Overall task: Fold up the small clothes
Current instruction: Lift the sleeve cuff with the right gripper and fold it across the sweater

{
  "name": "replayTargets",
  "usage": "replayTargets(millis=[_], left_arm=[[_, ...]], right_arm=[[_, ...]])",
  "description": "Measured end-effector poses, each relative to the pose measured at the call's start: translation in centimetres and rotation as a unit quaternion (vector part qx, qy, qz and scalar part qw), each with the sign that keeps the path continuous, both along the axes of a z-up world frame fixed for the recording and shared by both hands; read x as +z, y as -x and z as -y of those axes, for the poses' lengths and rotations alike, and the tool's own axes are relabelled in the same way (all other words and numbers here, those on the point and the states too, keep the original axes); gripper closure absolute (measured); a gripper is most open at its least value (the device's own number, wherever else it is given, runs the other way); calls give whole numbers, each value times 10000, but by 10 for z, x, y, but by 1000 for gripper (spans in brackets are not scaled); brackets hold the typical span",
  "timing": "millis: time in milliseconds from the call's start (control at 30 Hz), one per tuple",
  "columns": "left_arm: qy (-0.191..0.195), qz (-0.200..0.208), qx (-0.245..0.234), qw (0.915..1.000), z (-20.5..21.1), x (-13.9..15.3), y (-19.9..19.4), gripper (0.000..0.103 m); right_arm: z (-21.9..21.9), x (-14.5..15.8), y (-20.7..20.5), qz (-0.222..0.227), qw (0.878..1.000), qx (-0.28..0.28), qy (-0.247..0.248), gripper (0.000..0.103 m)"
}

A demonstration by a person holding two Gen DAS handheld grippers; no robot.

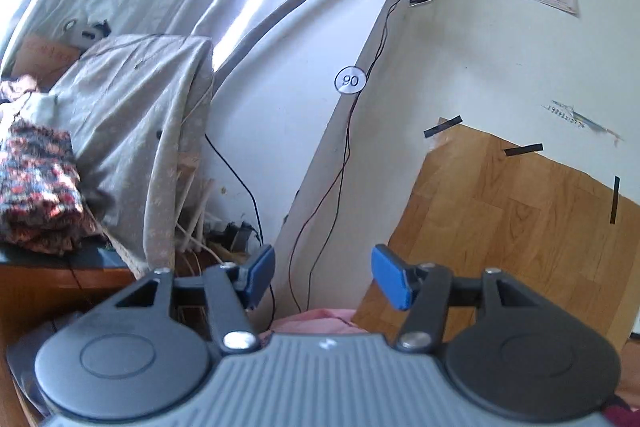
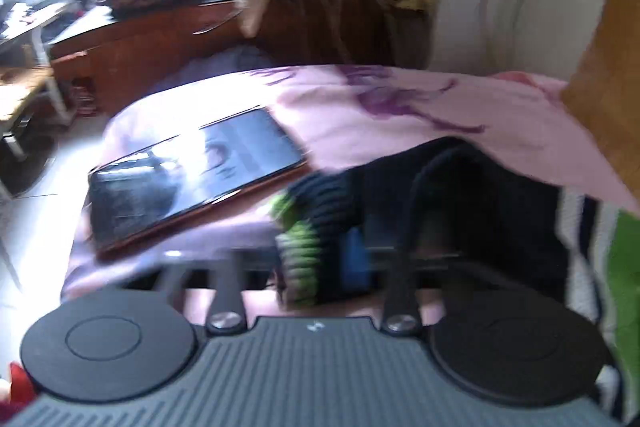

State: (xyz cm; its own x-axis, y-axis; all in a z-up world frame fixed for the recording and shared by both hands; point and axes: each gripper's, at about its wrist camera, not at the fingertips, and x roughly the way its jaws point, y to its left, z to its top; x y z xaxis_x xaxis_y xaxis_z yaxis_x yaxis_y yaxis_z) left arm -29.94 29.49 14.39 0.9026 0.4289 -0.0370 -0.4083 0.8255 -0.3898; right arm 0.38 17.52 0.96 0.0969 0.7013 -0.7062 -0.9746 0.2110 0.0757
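My left gripper (image 1: pixel 324 277) is open and empty, raised and pointing at the white wall; only a strip of the pink bedsheet (image 1: pixel 316 321) shows under it. My right gripper (image 2: pixel 332 263) is shut on the ribbed green-and-navy cuff (image 2: pixel 304 251) of a small dark knitted sweater (image 2: pixel 480 203) that lies on the pink bedsheet (image 2: pixel 400 107). The sweater has a white-and-green striped part (image 2: pixel 600 267) at the right. The view is blurred by motion and the fingers are mostly hidden by the cloth.
A phone (image 2: pixel 192 179) lies on the sheet left of the sweater. A wooden cabinet (image 2: pixel 160 47) with piled clothes stands beyond the bed. A wood-pattern board (image 1: pixel 512 227), hanging wires (image 1: pixel 344 163) and a cloth-covered pile (image 1: pixel 140 131) line the wall.
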Motion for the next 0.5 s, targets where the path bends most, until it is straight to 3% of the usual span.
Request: replayTargets(millis=[133,233,300,400,500], left_arm=[[333,29,-152,9993,-13,0,-18,48],[662,-99,-397,9970,-18,-10,-39,48],[765,-204,-611,9950,-16,-15,-58,48],[858,-366,-922,9914,-10,-17,-93,48],[989,-528,-1289,9853,0,-17,-138,48]], right_arm=[[16,76,-40,-609,9906,-519,-1107,89],[48,141,-86,-922,9673,-1172,-2054,89],[84,171,-114,-890,9485,-1659,-2547,89],[149,188,-151,-814,9220,-2403,-2925,89],[219,178,-177,-867,8952,-3070,-3112,89]])
